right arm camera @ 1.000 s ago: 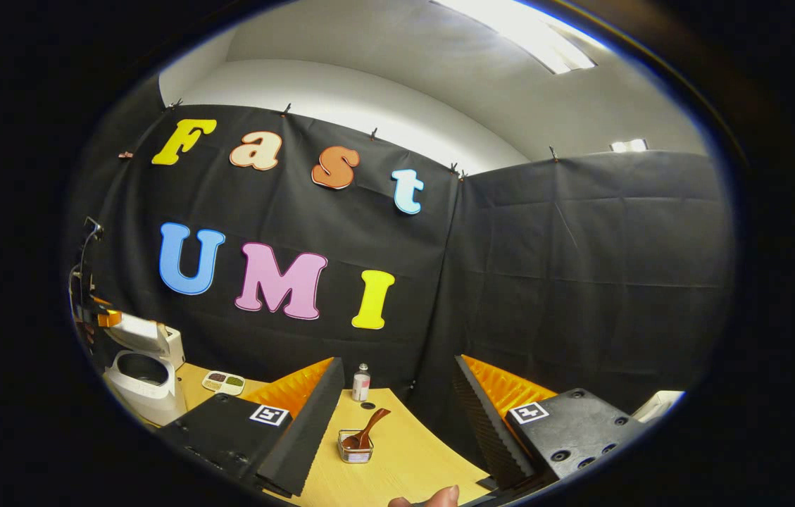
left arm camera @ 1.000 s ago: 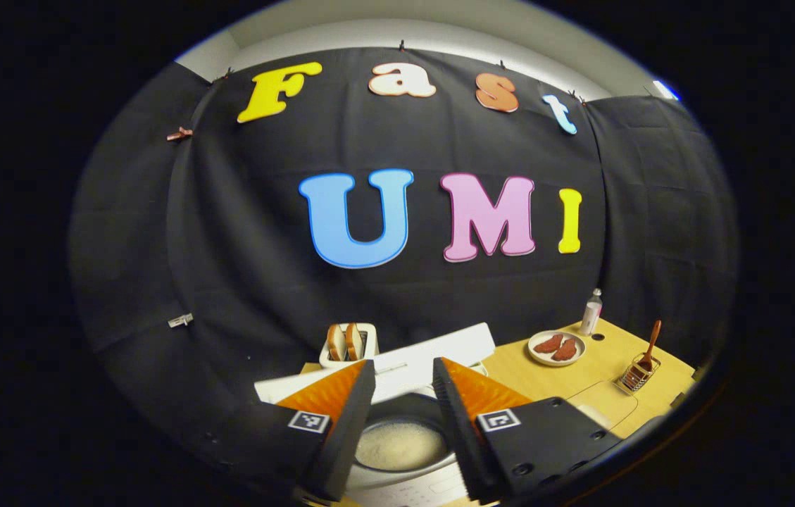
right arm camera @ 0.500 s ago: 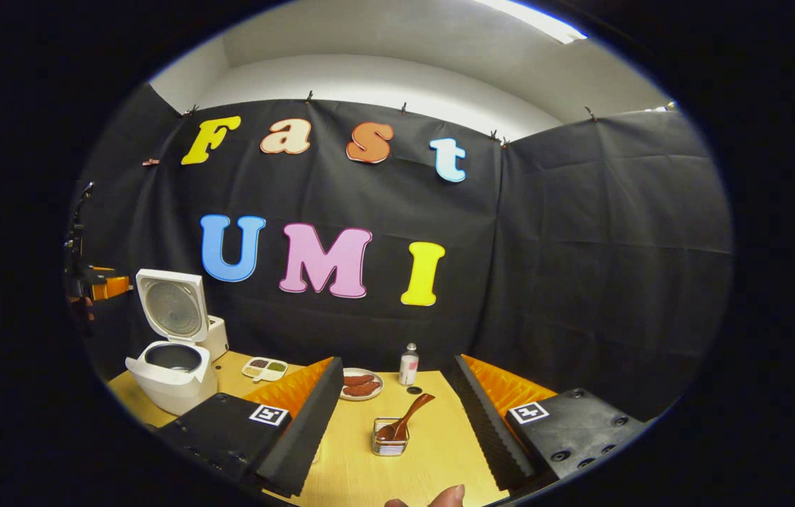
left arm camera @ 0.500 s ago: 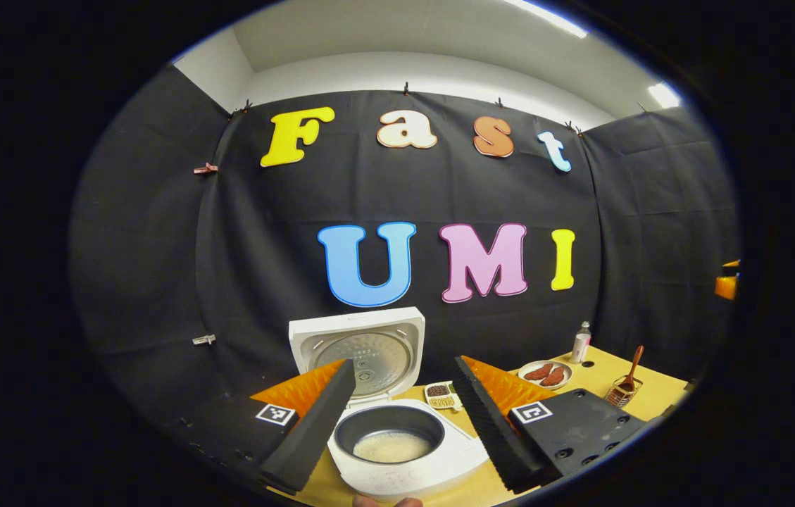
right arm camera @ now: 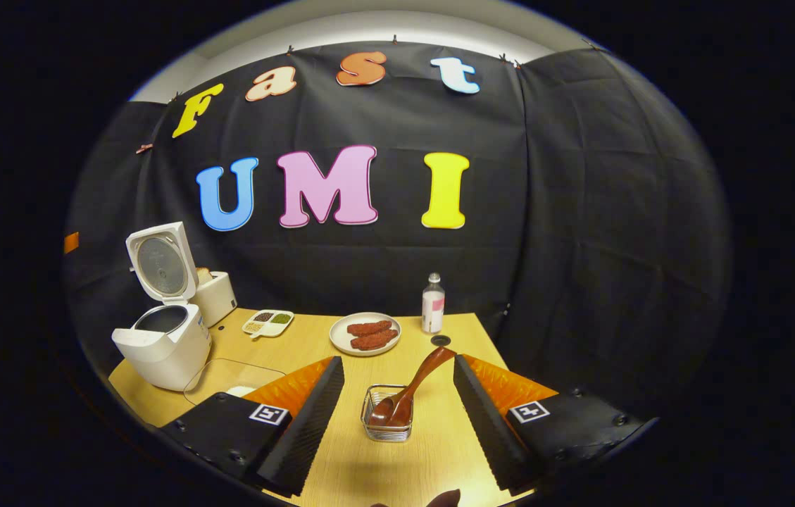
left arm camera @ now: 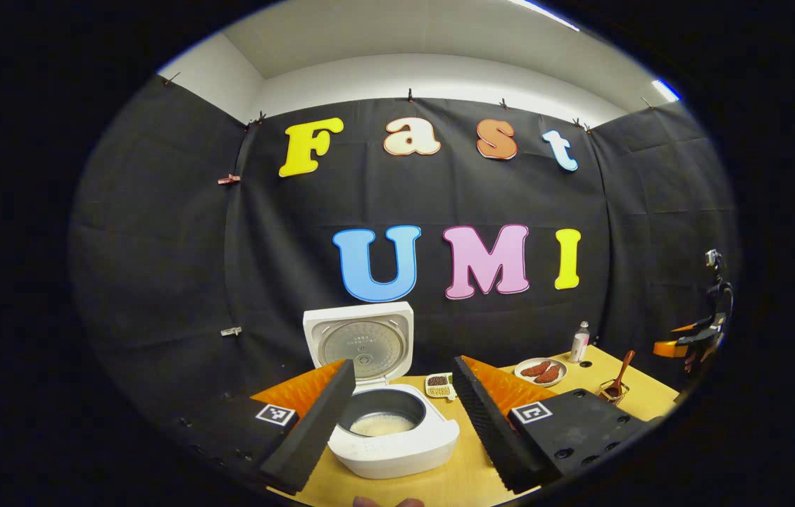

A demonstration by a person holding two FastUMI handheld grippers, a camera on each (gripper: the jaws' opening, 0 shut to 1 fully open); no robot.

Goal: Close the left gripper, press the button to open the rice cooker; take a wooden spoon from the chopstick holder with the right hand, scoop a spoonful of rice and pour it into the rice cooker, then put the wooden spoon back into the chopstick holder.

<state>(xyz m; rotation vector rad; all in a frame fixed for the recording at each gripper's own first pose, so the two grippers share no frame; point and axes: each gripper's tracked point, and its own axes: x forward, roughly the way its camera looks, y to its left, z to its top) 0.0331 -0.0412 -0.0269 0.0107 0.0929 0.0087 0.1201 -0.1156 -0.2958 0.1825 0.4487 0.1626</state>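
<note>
The white rice cooker (left arm camera: pixel 397 440) stands on the wooden table with its lid (left arm camera: pixel 360 343) upright and pale rice in its dark pot. My left gripper (left arm camera: pixel 403 365) hangs open a little in front of and above it, holding nothing. The cooker (right arm camera: pixel 161 341) also appears at the far left of the right gripper view. The wooden spoon (right arm camera: pixel 417 380) leans in the wire chopstick holder (right arm camera: pixel 386 424), bowl down and handle up to the right. My right gripper (right arm camera: pixel 398 362) is open just short of the holder, with the spoon in line between its fingers, not touched.
Behind the holder stand a plate of brown food (right arm camera: pixel 365 332), a small bottle (right arm camera: pixel 432 303) and a divided dish of grains (right arm camera: pixel 267 322). A toaster (right arm camera: pixel 217 296) sits behind the cooker. A clear shallow container (right arm camera: pixel 232 373) lies beside it. The table's right edge is near.
The left gripper drew back from the cooker, whose lid swung fully up. The right gripper tipped downward and came closer to the holder, which now sits between its fingers.
</note>
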